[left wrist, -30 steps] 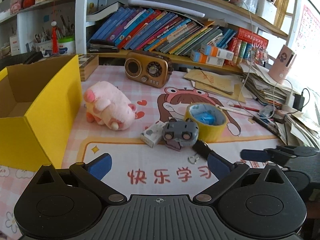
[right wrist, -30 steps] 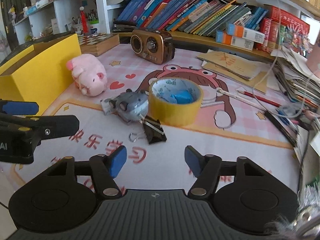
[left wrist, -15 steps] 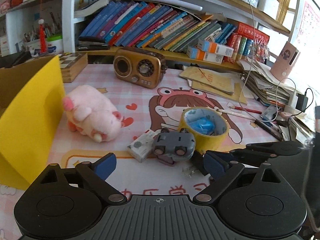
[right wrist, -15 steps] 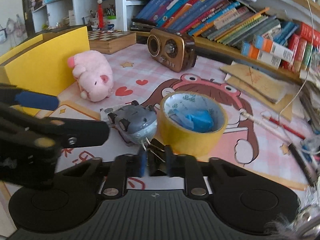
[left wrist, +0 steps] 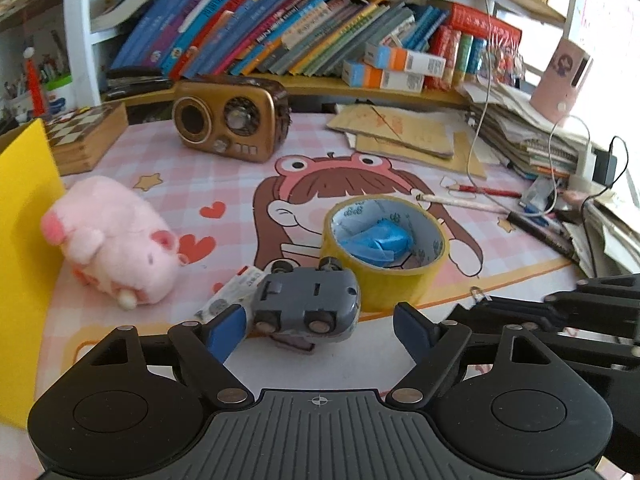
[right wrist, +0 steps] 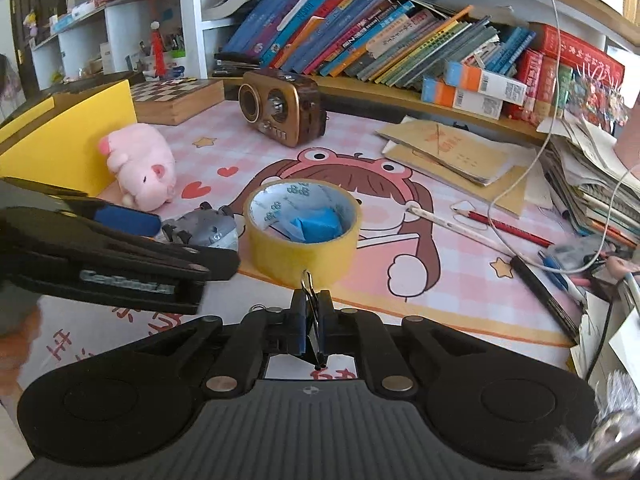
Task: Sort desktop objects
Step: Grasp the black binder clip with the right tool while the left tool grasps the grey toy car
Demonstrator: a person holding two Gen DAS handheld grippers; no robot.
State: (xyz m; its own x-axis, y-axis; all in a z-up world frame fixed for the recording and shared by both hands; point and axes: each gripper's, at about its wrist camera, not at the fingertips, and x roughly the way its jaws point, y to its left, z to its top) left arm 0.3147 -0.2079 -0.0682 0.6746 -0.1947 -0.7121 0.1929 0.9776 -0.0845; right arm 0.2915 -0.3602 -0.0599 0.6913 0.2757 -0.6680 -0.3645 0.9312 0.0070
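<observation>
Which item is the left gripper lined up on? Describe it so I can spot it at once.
Start at the yellow tape roll on the pink desk mat. Touching its near-left side lies a small grey toy car, flipped with wheels showing, unlike the pink plush pig further left.

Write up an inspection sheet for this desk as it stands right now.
Surface: pink cartoon desk mat, no spills seen.
Job's things: grey toy car on its side against the yellow tape roll; pink plush pig beside the yellow box; binder clip held off the mat.
Clutter: retro radio, chessboard box, paper stacks, pencils.
Grippers: left gripper open, either side of the car; right gripper shut on the binder clip.
Cables: white cable draped over the papers.
Surroundings: shelf of books behind.
</observation>
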